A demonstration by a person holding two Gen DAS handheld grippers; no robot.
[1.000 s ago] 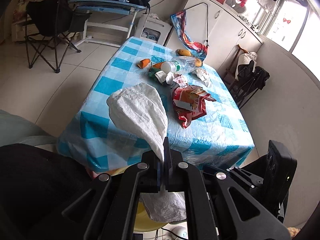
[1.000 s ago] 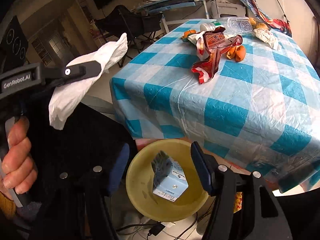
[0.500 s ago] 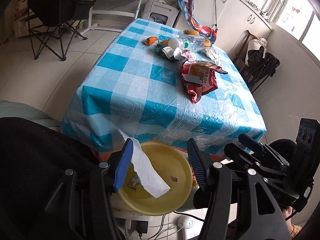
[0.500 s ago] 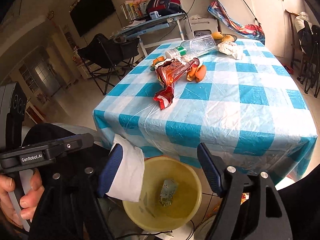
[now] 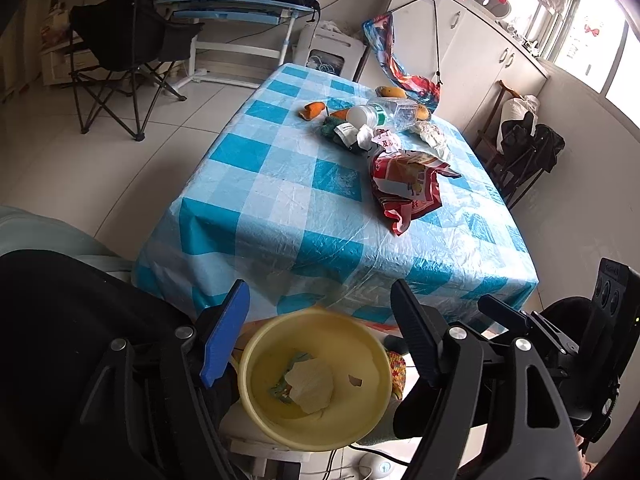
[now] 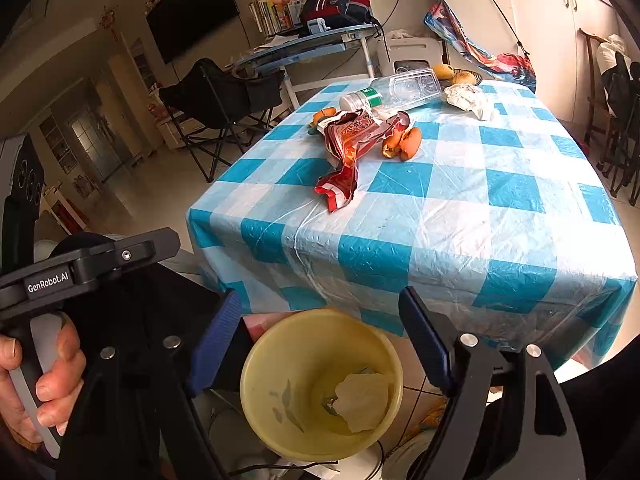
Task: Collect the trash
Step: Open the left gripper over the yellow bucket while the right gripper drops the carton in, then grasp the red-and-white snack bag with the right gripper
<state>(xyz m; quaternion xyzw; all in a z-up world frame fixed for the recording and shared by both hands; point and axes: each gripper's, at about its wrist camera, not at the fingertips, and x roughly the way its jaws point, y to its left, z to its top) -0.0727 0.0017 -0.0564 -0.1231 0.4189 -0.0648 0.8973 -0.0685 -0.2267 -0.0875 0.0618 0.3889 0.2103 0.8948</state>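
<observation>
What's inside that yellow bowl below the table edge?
Inside the yellow bowl lies a crumpled white tissue, partly covering something with a printed pattern; what that is cannot be told. A small scrap lies beside it.

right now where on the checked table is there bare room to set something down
Free: the near half of the blue-and-white checked tablecloth, from the front edge up to the crumpled red snack wrapper, and the left side. Crowded: the far end, around the clear plastic bottle, orange peels and crumpled white paper.
</observation>
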